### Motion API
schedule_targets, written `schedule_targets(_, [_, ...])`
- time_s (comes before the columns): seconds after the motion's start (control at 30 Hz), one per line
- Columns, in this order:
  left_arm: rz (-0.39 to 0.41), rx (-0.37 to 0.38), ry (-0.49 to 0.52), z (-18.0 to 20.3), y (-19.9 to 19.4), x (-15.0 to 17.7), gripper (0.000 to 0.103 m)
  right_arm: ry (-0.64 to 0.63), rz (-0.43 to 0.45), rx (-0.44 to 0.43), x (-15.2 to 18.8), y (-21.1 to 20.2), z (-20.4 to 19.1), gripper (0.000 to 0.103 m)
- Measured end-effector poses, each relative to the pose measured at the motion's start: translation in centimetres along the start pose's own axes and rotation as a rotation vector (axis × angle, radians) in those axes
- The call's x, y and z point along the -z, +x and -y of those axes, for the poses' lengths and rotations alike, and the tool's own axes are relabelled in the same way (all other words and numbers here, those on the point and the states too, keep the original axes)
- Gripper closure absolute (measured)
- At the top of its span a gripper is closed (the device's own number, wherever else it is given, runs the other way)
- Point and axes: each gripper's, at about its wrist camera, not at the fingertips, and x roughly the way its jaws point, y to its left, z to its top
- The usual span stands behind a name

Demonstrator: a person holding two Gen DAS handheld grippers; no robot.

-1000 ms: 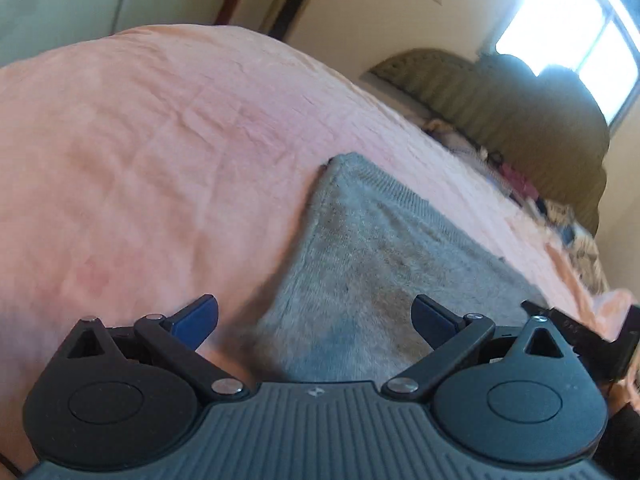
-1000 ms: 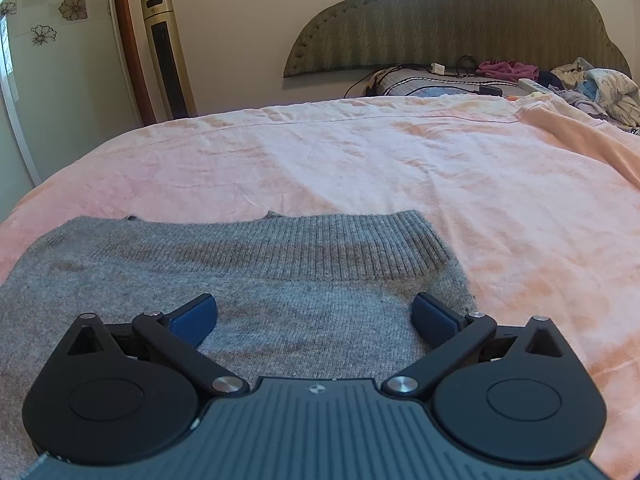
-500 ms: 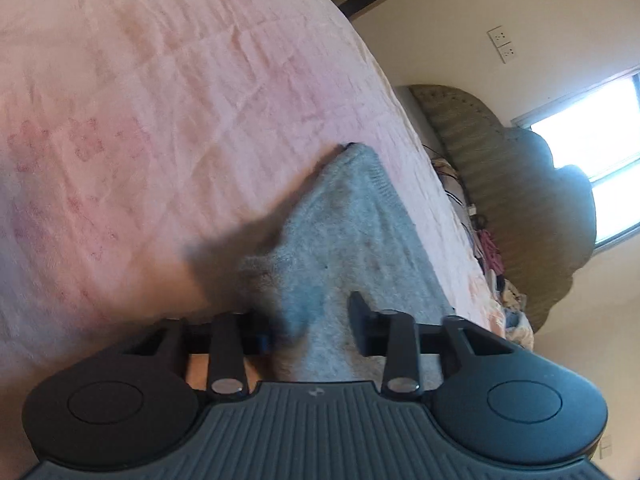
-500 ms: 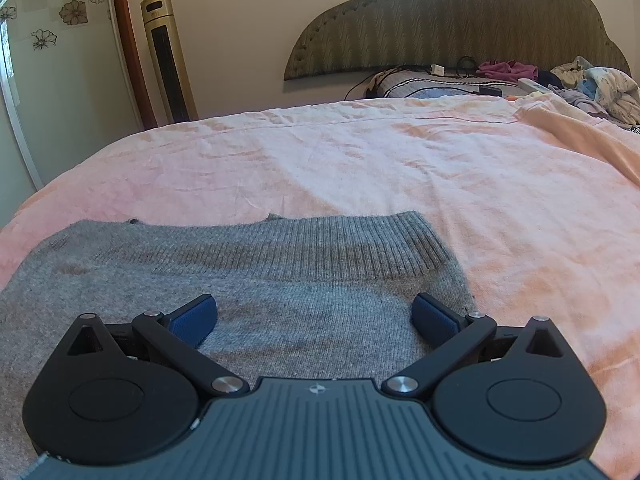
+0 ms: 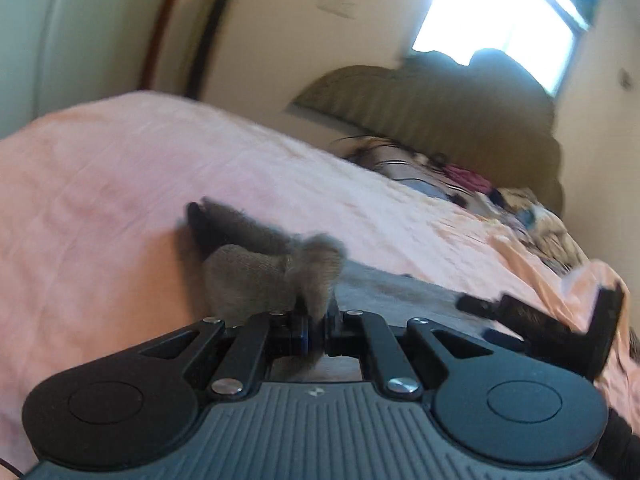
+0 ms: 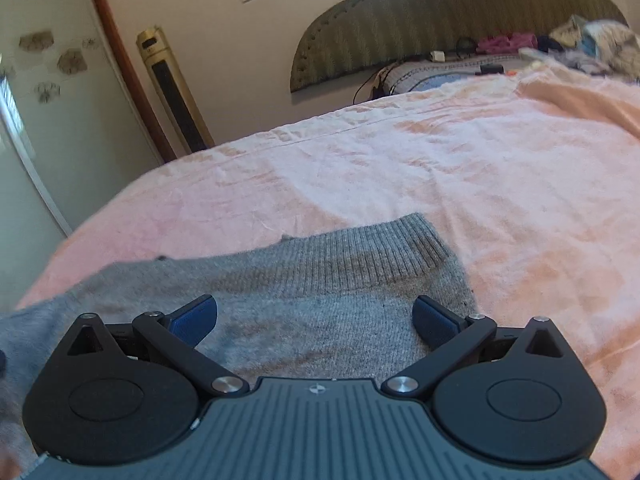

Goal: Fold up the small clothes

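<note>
A small grey knit garment point(image 6: 320, 288) lies on the pink bedspread point(image 6: 440, 168), its ribbed hem toward the headboard. My left gripper point(image 5: 316, 330) is shut on the garment's left edge point(image 5: 272, 276) and holds it bunched and lifted above the bed. My right gripper point(image 6: 316, 318) is open, its blue pads either side of the cloth near the garment's right part, just above it. The right gripper also shows at the right of the left wrist view point(image 5: 560, 320).
A padded olive headboard point(image 6: 460, 12) stands at the far end, with a pile of clothes and cables point(image 6: 580, 40) in front of it. A gold tower fan point(image 6: 172, 92) stands by the wall on the left. A bright window point(image 5: 500, 20) is behind the headboard.
My left gripper has closed on the garment's left edge and lifted it off the bed. The right gripper stayed open and has tilted slightly.
</note>
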Motion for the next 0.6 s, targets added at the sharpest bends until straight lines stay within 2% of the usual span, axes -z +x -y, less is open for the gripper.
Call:
schedule_targets(0.1, [-0.059,0.187,0.288,7.3,0.7,2.8,0.097,0.17,0.003,-0.183,-2.2,-1.9,1.9,0.0])
schedule_targets(0.13, [-0.083,0.245,0.356,9.0,1.0,4.3,0.097,0.206,-0.016,-0.224,-2.7,-2.2,2.4,0.0])
schedule_targets(0.2, [-0.123,0.294,0.441,11.0,1.7,6.6,0.097,0.242,-0.065,-0.26,-3.3,-2.3,3.2,0.0])
schedule_targets(0.33, [-0.186,0.288,0.476,11.4,2.4,8.3,0.097,0.215,-0.147,-0.254,-2.8,-2.0,3.2,0.0])
schedule_targets(0.4, [-0.153,0.271,0.493,10.9,1.6,8.0,0.097,0.204,-0.185,-0.275,-2.4,-1.6,2.5,0.0])
schedule_targets(0.47, [-0.07,0.201,0.524,10.4,0.1,7.8,0.094,0.18,-0.209,-0.309,-2.2,-1.3,1.2,0.0])
schedule_targets(0.53, [-0.014,0.135,0.564,9.5,-1.2,7.5,0.085,0.153,-0.223,-0.34,-2.1,-1.2,-0.5,0.0])
schedule_targets(0.57, [0.004,0.115,0.571,8.8,-1.9,7.4,0.07,0.142,-0.231,-0.355,-2.1,-1.0,-1.3,0.0])
schedule_targets(0.6, [0.025,0.093,0.566,8.0,-2.5,7.3,0.045,0.133,-0.241,-0.375,-2.0,-0.9,-2.3,0.0])
